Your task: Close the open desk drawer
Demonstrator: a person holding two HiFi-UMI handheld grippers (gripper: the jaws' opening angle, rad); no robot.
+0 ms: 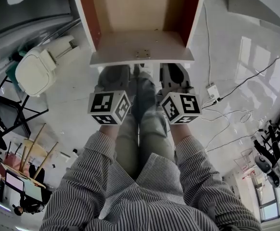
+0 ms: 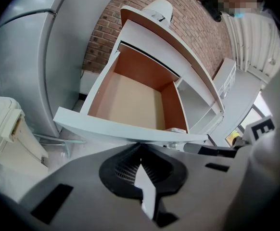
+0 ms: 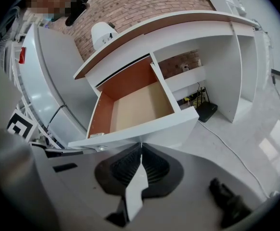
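Note:
The desk drawer stands pulled out, white-fronted with red-brown side walls and a pale bottom, and nothing lies in it. In the head view my left gripper and right gripper sit side by side just below the drawer front's near edge. Seen from the left gripper view, my left gripper has its jaws shut with nothing between them, tips right at the drawer front. My right gripper is likewise shut and holds nothing, its tips at the drawer front, near its middle.
A white lidded bin stands on the floor left of the drawer. Cables and a power strip lie to the right. A black box sits under the desk. The person's legs are directly below the grippers.

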